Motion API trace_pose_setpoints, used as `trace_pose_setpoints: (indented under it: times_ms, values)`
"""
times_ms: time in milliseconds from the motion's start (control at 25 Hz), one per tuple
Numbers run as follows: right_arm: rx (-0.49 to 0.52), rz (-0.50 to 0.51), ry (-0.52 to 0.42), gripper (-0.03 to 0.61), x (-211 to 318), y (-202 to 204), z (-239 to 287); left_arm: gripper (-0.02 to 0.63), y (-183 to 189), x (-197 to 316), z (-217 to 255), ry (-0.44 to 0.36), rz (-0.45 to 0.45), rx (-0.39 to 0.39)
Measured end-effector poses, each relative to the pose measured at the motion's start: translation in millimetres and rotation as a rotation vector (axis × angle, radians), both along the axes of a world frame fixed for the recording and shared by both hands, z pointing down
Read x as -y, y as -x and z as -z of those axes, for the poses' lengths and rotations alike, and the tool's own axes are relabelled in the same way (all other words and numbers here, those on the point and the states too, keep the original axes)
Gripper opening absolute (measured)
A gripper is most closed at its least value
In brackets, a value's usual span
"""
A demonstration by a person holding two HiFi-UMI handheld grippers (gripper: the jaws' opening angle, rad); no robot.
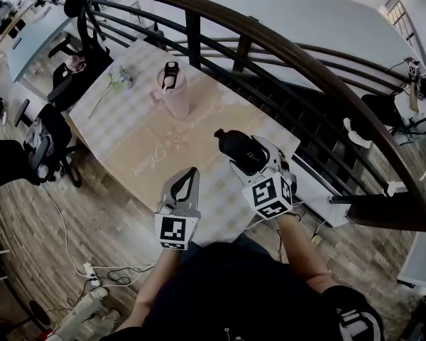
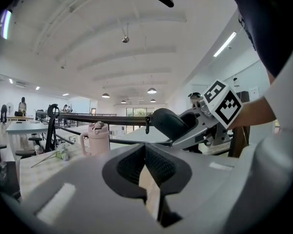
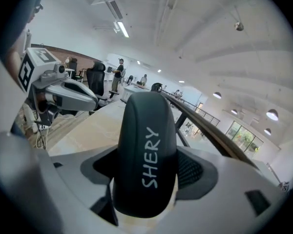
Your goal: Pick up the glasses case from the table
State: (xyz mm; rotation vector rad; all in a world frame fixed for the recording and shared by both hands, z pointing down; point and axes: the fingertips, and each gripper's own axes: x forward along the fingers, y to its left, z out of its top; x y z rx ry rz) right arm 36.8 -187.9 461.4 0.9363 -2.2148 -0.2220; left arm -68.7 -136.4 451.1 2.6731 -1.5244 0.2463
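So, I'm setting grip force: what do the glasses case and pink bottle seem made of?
Glasses case: matte black, smooth rounded shell with white lettering; probably hard plastic or faux leather. Pink bottle: smooth pale-pink body, dark lid; plastic or coated metal, can't tell which.

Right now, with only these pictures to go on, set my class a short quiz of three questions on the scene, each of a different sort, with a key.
1. True or false: the glasses case lies flat on the table.
2. Which gripper holds the case? A) left B) right C) neither
3. Fill in: the word printed on the case is ____.

Key
1. False. The case is off the table, clamped between jaws.
2. B. The right gripper is closed on it. The left gripper has its jaws together with nothing between them.
3. SHERY.
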Motion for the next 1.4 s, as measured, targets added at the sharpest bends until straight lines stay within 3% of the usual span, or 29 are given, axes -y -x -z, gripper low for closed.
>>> trace_pose_setpoints:
  times_ms: [360, 640, 1080, 1400]
  values:
    - [0.141, -0.093, -0.195, 0.35, 7, -8, 68, 0.012, 10, 13, 57, -0.054, 0.06, -0.07]
    - [0.309, -0.142, -0.333, 0.35, 5, -8, 126, 0.012, 17, 18, 103, -0.123, 0.097, -0.097]
    - [0.626, -0.248, -0.391, 0.35, -2, -19, 177, 0.012, 29, 24, 140, -0.179, 0.152, -0.088]
    - [0.688, -0.277, -0.461, 0.35, -9, -25, 196, 0.012, 27, 23, 155, -0.19, 0.167, -0.074]
